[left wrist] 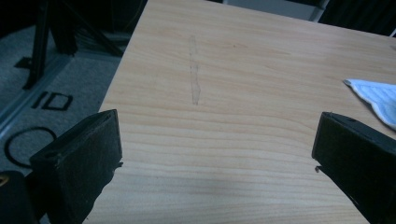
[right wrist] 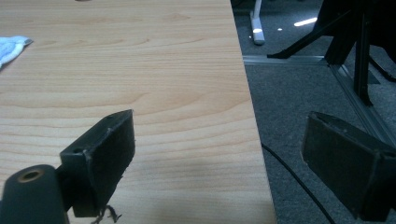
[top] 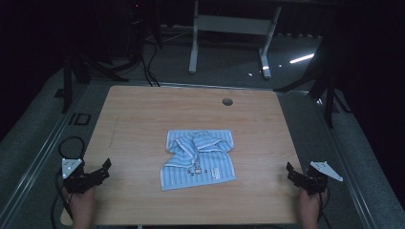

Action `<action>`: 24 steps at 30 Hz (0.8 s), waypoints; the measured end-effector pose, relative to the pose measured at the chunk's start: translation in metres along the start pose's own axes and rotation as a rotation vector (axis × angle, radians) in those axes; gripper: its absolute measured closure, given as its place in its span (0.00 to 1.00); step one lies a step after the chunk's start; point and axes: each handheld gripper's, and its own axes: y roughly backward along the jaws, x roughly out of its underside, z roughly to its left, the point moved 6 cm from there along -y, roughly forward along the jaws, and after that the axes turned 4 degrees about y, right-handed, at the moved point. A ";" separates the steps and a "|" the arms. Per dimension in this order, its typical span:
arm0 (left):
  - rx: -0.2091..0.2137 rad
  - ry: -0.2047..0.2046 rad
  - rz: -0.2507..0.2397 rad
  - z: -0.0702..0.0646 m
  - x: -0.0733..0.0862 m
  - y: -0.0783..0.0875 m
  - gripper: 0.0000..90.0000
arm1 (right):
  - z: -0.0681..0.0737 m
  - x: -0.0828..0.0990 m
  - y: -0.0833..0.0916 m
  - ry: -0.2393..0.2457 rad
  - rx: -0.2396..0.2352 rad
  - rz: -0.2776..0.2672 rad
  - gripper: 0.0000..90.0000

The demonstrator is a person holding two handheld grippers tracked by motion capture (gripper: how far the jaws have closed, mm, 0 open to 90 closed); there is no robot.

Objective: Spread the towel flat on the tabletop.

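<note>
tabletop: light wooden rectangular tabletop (top: 143, 119); round cable hole (top: 227, 101) near its far edge; faint pale streak (left wrist: 194, 74) on the wood in the left gripper view
cloth: crumpled light blue striped cloth garment (top: 199, 159) lying about mid-tabletop, slightly toward the near side; upper part bunched and folded over, lower part flatter with a small dark print; touched by neither claw; one corner shows at the right edge of the left gripper view (left wrist: 376, 95) and at the left edge of the right gripper view (right wrist: 11, 49)
left claw: black left claw (top: 101, 171) at the near left corner of the tabletop, held in a hand (top: 82, 205); jaws apart, only bare wood between them; well apart from the cloth
right claw: black right claw (top: 292, 174) at the near right edge of the tabletop, held in a hand (top: 309, 207); jaws apart, nothing between; one jaw over the wood, the other past the edge over the grey floor (right wrist: 299, 102); well apart from the cloth
surroundings: white-legged desk frame (top: 229, 33) beyond the tabletop; dark stands either side; black cable (right wrist: 299, 182) on the floor
</note>
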 end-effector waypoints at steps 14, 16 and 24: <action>0.144 -0.218 0.359 -0.004 0.005 0.000 0.01 | 0.013 0.003 0.002 0.098 -0.270 0.171 0.15; 0.146 -0.248 0.393 -0.004 0.006 0.001 0.01 | 0.014 0.003 0.003 0.121 -0.266 0.176 0.14; 0.166 -0.420 0.648 -0.016 0.008 0.007 0.01 | 0.025 0.005 0.012 0.322 -0.393 0.373 0.14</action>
